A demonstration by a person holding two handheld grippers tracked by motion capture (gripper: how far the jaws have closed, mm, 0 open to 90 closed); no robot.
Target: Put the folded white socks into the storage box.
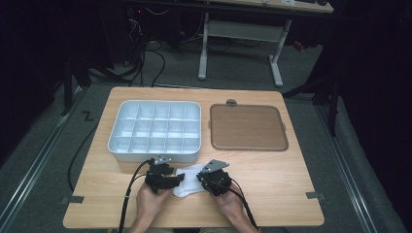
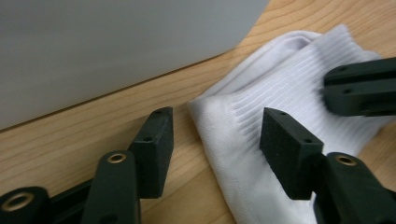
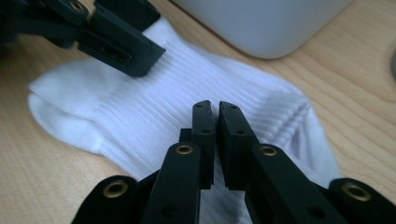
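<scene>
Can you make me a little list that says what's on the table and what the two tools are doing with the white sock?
table: wooden table
sock: white ribbed sock, lying flat near the front edge
left tool: left tool, jaws open, one on each side of the sock's edge
right tool: right tool, jaws nearly shut over the sock; whether they pinch cloth I cannot tell
box: white sorting tray with many small compartments, behind the sock
mat: brown tray, to the right of the white one
</scene>
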